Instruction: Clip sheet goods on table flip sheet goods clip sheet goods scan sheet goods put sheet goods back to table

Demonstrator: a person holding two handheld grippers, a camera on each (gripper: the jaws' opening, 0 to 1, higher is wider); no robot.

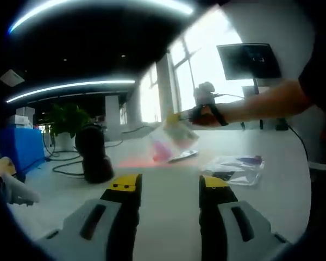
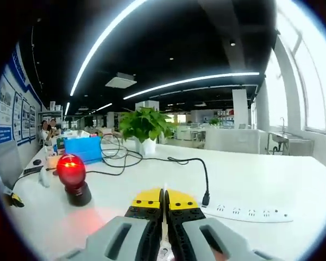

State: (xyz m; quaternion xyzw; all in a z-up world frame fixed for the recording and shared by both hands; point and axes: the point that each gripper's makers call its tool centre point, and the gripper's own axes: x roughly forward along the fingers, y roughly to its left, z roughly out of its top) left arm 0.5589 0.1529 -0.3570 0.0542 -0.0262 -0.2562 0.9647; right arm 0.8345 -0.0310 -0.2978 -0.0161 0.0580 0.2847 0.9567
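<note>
Over the white worktop (image 1: 168,212), left tool (image 1: 168,187) hovering with jaws well apart, gripping nothing; further out, right tool (image 1: 180,116) coming in from the right, pinching a clear sheet pack (image 1: 171,140) up off the surface above a red glow; another sheet pack (image 1: 236,166) lying flat toward the right edge; dark round scanner (image 1: 95,152) off to the left. Right tool (image 2: 164,202) clamped tight on a thin edge of the sheet; scanner (image 2: 71,173) glowing red; power strip (image 2: 247,212) near the right.
</note>
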